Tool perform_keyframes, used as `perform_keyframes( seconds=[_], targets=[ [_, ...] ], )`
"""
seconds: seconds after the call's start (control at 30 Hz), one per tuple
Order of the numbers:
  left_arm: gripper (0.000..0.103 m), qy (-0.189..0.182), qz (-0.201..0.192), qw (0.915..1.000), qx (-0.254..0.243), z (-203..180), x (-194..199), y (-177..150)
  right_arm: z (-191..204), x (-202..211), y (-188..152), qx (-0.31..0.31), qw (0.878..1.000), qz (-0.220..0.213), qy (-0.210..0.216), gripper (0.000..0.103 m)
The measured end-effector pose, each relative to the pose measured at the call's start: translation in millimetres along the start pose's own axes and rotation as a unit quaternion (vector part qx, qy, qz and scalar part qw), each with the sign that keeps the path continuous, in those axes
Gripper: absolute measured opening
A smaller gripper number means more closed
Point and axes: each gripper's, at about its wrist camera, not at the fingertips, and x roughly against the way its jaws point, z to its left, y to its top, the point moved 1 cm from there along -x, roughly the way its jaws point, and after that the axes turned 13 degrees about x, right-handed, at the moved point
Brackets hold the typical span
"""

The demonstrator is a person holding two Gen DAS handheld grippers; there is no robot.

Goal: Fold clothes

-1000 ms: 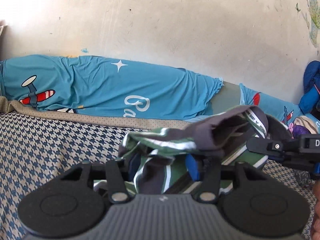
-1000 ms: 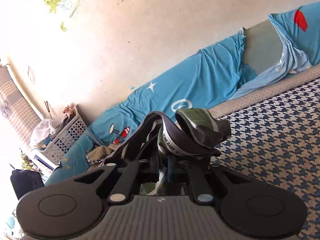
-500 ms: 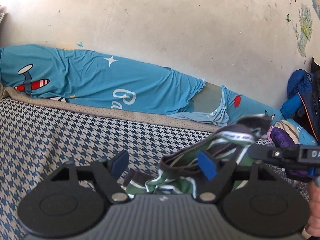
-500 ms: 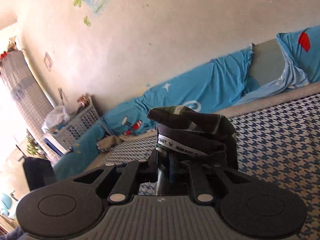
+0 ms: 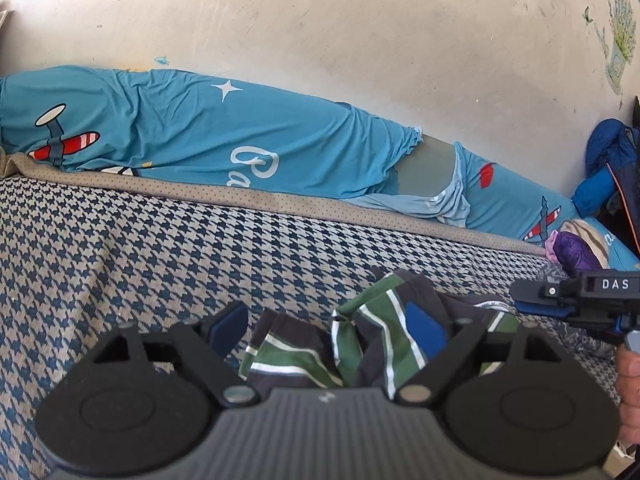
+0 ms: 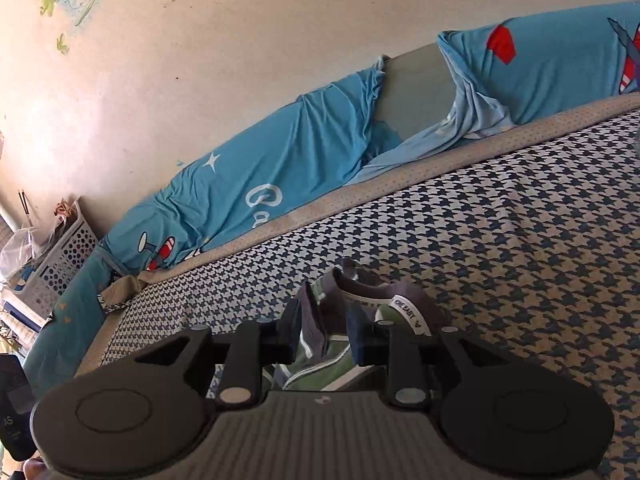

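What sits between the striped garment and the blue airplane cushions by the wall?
Only bare houndstooth cover and its tan edge strip lie between striped garment and cushions, in both views.

A houndstooth bed cover [image 5: 160, 248] is spread below a blue airplane-print sheet [image 5: 180, 132]. A white perforated basket [image 6: 60, 256] is seen by the wall [image 5: 320, 20].

Both wrist cams low, close, facing wall [image 5: 320, 32]; share bed [image 5: 120, 248].

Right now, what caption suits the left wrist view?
Open left gripper over crumpled green-striped garment on houndstooth bed cover.
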Motion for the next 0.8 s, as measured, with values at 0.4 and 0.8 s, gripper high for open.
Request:
perform_keyframes(
  seconds=[0.4, 0.8],
  targets=[
    [0.089, -0.005, 0.04, 0.9992, -0.009, -4, -17, -17, -20, -7, -1, -0.034, 0.999, -0.008, -0.033, 0.052],
    [0.091, -0.019, 0.08, 0.9962, -0.03, -11, -28, -41, 32, -43, -9, 0.085, 0.996, 0.0, -0.001, 0.052]
  ],
)
